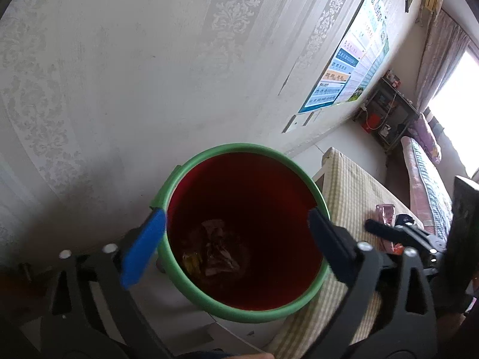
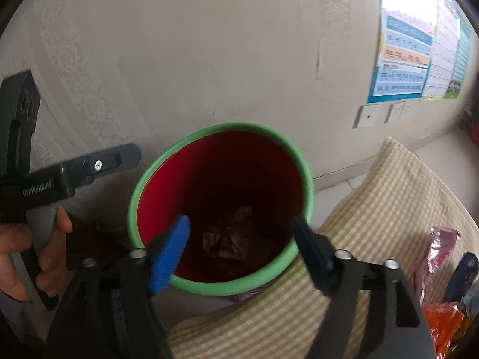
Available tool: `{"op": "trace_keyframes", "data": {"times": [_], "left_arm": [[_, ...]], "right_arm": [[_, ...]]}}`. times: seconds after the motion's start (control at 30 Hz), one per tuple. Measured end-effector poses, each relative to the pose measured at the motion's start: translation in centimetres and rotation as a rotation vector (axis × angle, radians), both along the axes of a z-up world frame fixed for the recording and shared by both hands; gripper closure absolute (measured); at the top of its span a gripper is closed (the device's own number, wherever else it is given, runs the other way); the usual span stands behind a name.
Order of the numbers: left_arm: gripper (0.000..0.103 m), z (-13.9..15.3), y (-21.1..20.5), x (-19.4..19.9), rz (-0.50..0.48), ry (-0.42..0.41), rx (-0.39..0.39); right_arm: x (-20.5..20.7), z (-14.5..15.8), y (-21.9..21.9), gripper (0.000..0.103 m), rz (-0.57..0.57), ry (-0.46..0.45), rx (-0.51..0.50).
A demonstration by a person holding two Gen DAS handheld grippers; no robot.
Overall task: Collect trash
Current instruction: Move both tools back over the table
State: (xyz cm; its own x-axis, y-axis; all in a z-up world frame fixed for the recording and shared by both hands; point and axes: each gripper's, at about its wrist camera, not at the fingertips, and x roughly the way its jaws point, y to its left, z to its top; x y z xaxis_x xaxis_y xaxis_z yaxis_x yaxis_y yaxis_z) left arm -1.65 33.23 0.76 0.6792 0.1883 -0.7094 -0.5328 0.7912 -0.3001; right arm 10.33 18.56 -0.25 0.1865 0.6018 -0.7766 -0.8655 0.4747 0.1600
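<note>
A red bin with a green rim (image 1: 206, 158) stands beside the table; it also shows in the right wrist view (image 2: 302, 161). Crumpled wrappers (image 1: 215, 251) lie at its bottom, also seen from the right (image 2: 230, 239). My left gripper (image 1: 236, 224) is open and empty above the bin mouth. My right gripper (image 2: 239, 233) is open and empty over the bin too. A pink wrapper (image 2: 440, 248), a dark blue one (image 2: 461, 275) and an orange one (image 2: 443, 323) lie on the table at the right.
The table has a checked yellow cloth (image 2: 389, 209). A patterned wall (image 1: 149, 59) with a poster (image 1: 350, 59) and sockets (image 2: 380, 113) is behind the bin. A shelf (image 1: 386, 113) and bedding (image 1: 425, 164) stand far right.
</note>
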Motion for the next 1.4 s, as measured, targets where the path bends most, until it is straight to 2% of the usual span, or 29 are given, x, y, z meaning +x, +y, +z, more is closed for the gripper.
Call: {"op": "trace_keyframes", "data": {"times": [0.2,0.3,0.47,0.77,0.9,1.1,1.17,1.3,1.4], "left_arm": [[0.005,0.6,-2.4,-0.1,-0.018,0.032,0.034],[0.005,1.0,-4.4,0.0,-0.041,0.042,0.05],[0.005,1.7,-8.1,0.3,-0.079,0.046,0.058],[0.005,3.0,-16.1,2.1,-0.193,0.016,0.101],[0.005,2.8,-19.1,2.8,-0.237,0.009,0.083],[0.005,2.4,-22.6,3.4,-0.235,0.009,0.065],[0.005,1.9,-23.6,4.0,-0.27,0.035,0.025],[0.005,1.5,-26.7,5.3,-0.339,0.118,0.106],[0.005,1.1,-28.1,6.1,-0.378,0.144,0.115]], "right_arm": [[-0.3,1.5,-2.9,0.013,-0.067,-0.01,0.01],[-0.8,2.4,-5.0,0.011,-0.106,-0.013,0.021],[-1.6,3.5,-9.3,0.011,-0.176,-0.021,0.019],[-1.8,4.8,-20.0,0.011,-0.331,-0.048,0.024],[-1.8,4.9,-24.8,0.01,-0.403,-0.059,0.025],[-1.6,4.3,-31.3,0.01,-0.522,-0.048,0.023],[-1.6,4.0,-33.1,0.01,-0.556,-0.044,0.023],[-1.8,3.7,-37.0,0.01,-0.629,-0.047,0.023],[-1.4,3.4,-39.4,0.01,-0.684,-0.041,0.023]]}}
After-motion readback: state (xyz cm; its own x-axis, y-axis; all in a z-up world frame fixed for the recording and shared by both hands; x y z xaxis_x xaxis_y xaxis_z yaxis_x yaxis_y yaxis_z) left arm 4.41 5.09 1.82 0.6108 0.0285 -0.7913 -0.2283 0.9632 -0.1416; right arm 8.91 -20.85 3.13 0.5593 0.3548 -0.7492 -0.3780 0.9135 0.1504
